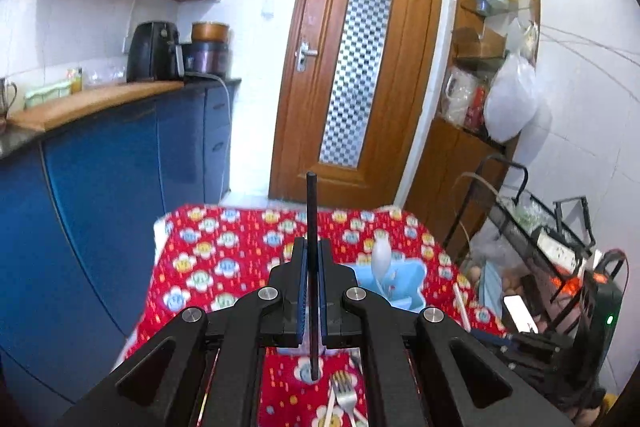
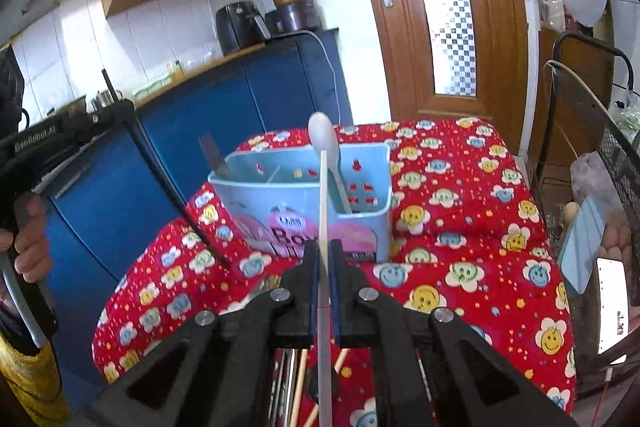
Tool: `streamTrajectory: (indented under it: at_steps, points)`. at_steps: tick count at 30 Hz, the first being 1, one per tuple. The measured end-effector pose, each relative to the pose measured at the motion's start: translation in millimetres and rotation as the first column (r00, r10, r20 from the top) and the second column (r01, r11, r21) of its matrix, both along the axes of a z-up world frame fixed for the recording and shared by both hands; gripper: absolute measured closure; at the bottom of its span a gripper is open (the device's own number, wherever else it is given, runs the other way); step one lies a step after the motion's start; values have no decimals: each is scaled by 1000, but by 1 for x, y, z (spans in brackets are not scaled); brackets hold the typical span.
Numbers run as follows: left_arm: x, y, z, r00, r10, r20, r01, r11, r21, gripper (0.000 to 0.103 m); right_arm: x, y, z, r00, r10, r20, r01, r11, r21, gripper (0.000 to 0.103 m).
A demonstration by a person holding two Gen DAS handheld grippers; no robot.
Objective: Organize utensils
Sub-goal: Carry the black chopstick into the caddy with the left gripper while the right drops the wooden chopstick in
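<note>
A printed red cloth point(image 2: 460, 227) covers the worktop. The caddy point(image 2: 360, 223) looks like glossy light-blue plastic. The fork point(image 1: 346, 393) is shiny metal.

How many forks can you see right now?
2. One dark fork stands tines-up in the left compartment of the blue caddy. One silver fork lies on the red cloth beneath the left gripper. More utensils under the grippers may be hidden.

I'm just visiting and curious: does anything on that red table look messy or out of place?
Slightly. A fork and wooden sticks lie loose on the red tablecloth instead of standing in the blue caddy, which already holds a white spoon and a dark fork. Nothing looks spilled or broken.
</note>
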State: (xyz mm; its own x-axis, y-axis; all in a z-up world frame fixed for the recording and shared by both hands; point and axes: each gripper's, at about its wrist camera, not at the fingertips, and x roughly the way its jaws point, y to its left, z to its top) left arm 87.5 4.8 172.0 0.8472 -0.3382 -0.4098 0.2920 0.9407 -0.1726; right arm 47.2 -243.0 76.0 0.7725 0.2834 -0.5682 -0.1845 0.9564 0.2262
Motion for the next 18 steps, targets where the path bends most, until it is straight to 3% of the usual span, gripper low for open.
streamTrajectory:
  at_steps: [10,18]
  points:
    - [2,0,61,992,22,124,-23,1000,8,98,4,-4,4,999,-16,28,16,1000,14,97]
    - [14,-12,66,985,31,167,-36,999,29,98,6,-8,8,998,-27,52,26,1000,15,97]
